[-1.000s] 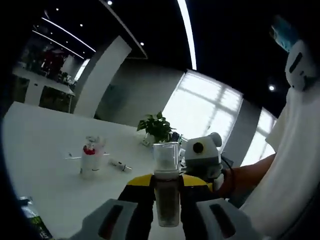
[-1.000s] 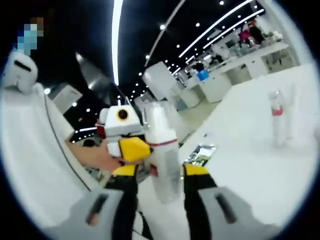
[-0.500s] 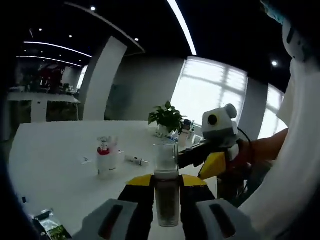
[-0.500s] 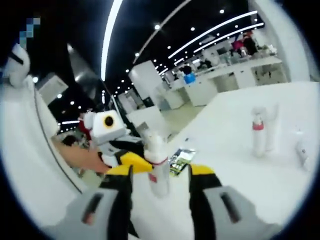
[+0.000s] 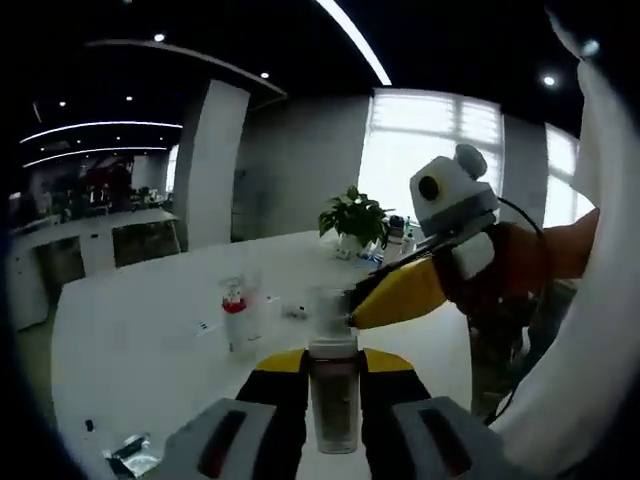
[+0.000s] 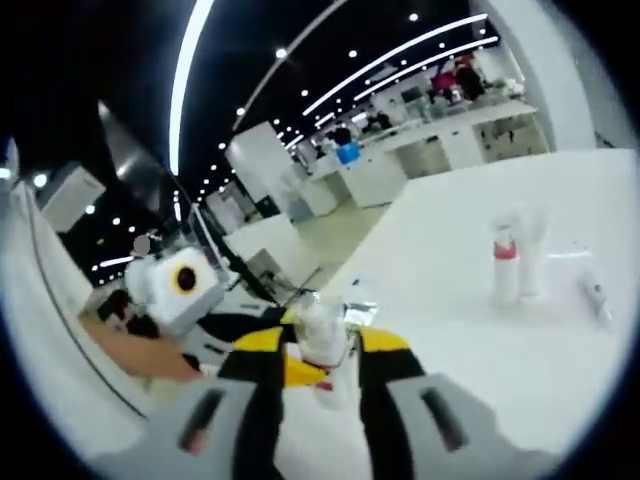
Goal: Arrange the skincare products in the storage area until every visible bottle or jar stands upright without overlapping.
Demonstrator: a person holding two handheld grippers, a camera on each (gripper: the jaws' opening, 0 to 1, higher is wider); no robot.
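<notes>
Left gripper view: my left tool [image 5: 335,415] is clamped on a clear-capped bottle [image 5: 333,385], upright between the jaws, cap ahead of the tips. My right tool [image 5: 400,297] reaches in from the right, its yellow tip touching or just beside the cap; I cannot tell which. Beyond the tips, left of the bottle, a red-collared bottle [image 5: 235,318] stands on the white bench [image 5: 130,350] with a pale one just beside it. A foil sachet [image 5: 130,455] lies low left, near my tool.

Right gripper view: right tool [image 6: 315,385], yellow jaws either side of the same capped bottle [image 6: 322,345]. Whether they grip it or only flank it, I cannot tell. The left tool [image 6: 200,335] comes in from the left. The standing pair [image 6: 508,262] is well ahead to the right, and a small tube [image 6: 595,295] lies flat just beyond it.

Judgement: a two-handed step on the cap, or a handover. To do it well, I keep the left clamp firm and the bottle vertical, and close the right jaws square on the cap. When setting down, I aim for bare bench beside the standing pair, apart from both.
</notes>
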